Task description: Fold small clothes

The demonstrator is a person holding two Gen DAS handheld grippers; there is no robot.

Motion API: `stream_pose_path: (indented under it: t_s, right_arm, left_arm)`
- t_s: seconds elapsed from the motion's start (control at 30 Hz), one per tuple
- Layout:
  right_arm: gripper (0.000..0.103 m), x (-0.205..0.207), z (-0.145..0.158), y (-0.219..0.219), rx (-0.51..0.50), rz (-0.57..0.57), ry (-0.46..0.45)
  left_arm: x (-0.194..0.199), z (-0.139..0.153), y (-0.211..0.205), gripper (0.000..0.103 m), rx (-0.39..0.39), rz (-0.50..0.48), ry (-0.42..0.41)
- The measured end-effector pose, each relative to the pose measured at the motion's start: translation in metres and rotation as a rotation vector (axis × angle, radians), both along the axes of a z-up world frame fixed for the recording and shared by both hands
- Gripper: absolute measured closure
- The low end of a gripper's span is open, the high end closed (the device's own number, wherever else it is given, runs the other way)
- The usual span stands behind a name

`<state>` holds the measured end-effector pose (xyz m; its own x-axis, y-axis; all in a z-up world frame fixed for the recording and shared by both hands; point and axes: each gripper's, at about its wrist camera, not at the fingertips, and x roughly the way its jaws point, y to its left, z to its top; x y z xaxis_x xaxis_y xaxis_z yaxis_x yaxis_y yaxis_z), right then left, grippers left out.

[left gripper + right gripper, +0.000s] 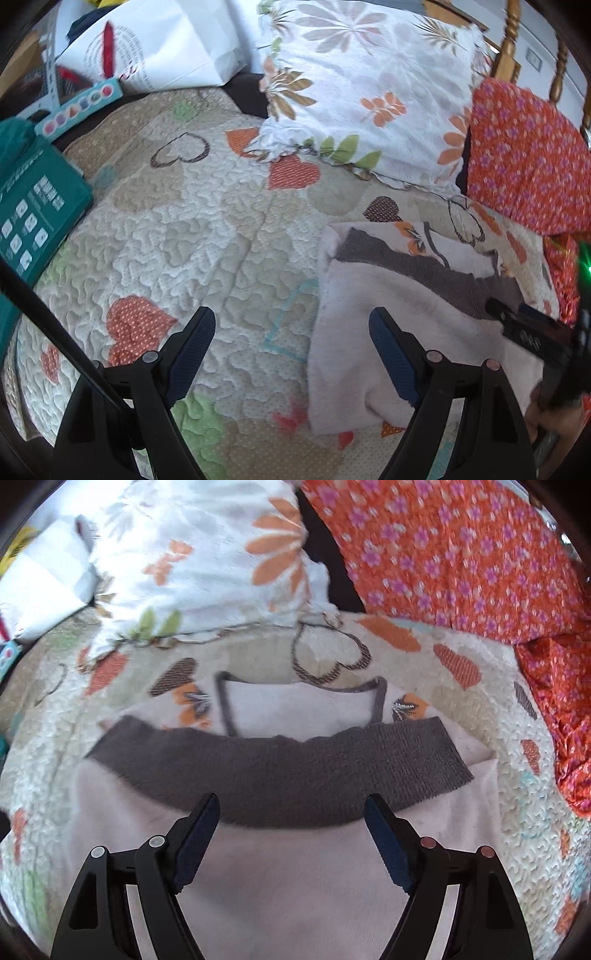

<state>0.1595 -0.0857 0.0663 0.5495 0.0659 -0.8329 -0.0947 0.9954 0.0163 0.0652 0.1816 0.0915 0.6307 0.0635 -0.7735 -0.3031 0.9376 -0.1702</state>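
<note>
With the pale sweater [280, 871] lying doubled at the centre of the right wrist frame, its brown hem [280, 775] turned up toward the collar, both the left gripper [291, 354] and right gripper [291, 834] stood released and empty, so a first fold seemed done and the next likely needed fresh grasps at the side edges.

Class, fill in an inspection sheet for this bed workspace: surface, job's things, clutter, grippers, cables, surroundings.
Surface: quilted bedspread with heart patches, lying fairly flat.
Job's things: small pale garment with a grey ribbed band, folded over on itself, lying on the bedspread.
Clutter: teal box, strip of coloured dots, white paper bag.
Grippers: left gripper open over bare quilt beside the garment; right gripper open above the garment, nothing between its fingers.
Cables: a thin dark line crosses the left view; cannot tell what it is.
Surroundings: floral pillow, orange flowered cloth, wooden bedpost.
</note>
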Motion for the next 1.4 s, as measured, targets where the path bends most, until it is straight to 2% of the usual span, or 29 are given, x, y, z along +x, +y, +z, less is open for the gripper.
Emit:
stream_pose_path:
  t_s: [0.17,0.23,0.3,0.33,0.4,0.5,0.57,0.7,0.83,0.9,1.07,1.13,1.17,1.2,1.23,1.27,1.3,1.37,1.4]
  right_arm:
    - [0.018,-0.044,0.012,0.025,0.003,0.095,-0.038]
    - [0.018,-0.063,0.011,0.038,0.0,0.145,-0.048]
    - [0.018,-0.084,0.01,0.053,-0.006,0.202,-0.062]
    - [0.018,-0.095,0.008,0.062,-0.011,0.238,-0.072]
    - [0.018,-0.11,0.006,0.077,-0.026,0.298,-0.097]
    - [0.018,-0.131,-0.002,0.11,-0.072,0.41,-0.142]
    - [0.018,-0.138,-0.01,0.128,-0.111,0.467,-0.147]
    - [0.019,-0.148,-0.029,0.158,-0.199,0.549,-0.19]
    - [0.02,-0.145,-0.045,0.174,-0.24,0.56,-0.208]
    - [0.022,-0.141,-0.049,0.176,-0.244,0.555,-0.213]
    - [0.024,-0.134,-0.056,0.177,-0.224,0.552,-0.224]
    - [0.031,-0.132,-0.056,0.177,-0.2,0.562,-0.219]
    - [0.04,-0.131,-0.056,0.177,-0.186,0.57,-0.212]
    - [0.052,-0.131,-0.056,0.178,-0.171,0.581,-0.205]
    - [0.059,-0.131,-0.056,0.179,-0.154,0.596,-0.193]
    - [0.07,-0.132,-0.056,0.18,-0.143,0.607,-0.181]
    - [0.081,-0.132,-0.055,0.182,-0.138,0.613,-0.173]
    - [0.092,-0.13,-0.052,0.183,-0.139,0.6,-0.168]
    - [0.094,-0.128,-0.05,0.181,-0.124,0.591,-0.16]
  left_arm:
    - [0.0,-0.006,0.02,0.019,-0.037,0.02,0.016]
    - [0.008,-0.007,0.028,0.019,-0.049,-0.012,0.014]
    - [0.024,-0.013,0.037,0.019,-0.093,-0.104,0.022]
    - [0.033,-0.019,0.044,0.019,-0.141,-0.144,0.023]
    - [0.045,-0.028,0.057,0.019,-0.231,-0.147,0.03]
    - [0.067,-0.049,0.069,0.019,-0.445,-0.154,0.041]
    - [0.078,-0.059,0.065,0.019,-0.5,-0.174,0.06]
    - [0.104,-0.078,0.036,0.019,-0.528,-0.262,0.12]
    - [0.124,-0.087,0.006,0.019,-0.493,-0.341,0.159]
    - [0.133,-0.088,-0.002,0.018,-0.481,-0.356,0.151]
    - [0.147,-0.095,0.004,0.018,-0.579,-0.359,0.137]
    - [0.148,-0.097,0.008,0.019,-0.62,-0.358,0.129]
    - [0.148,-0.097,0.011,0.023,-0.63,-0.356,0.126]
    - [0.147,-0.098,0.013,0.043,-0.645,-0.351,0.128]
    - [0.147,-0.102,0.015,0.071,-0.664,-0.344,0.144]
    - [0.147,-0.105,0.016,0.084,-0.671,-0.336,0.161]
    - [0.146,-0.107,0.017,0.087,-0.666,-0.329,0.168]
    - [0.144,-0.103,0.017,0.09,-0.651,-0.31,0.153]
    - [0.141,-0.094,0.015,0.091,-0.633,-0.298,0.14]
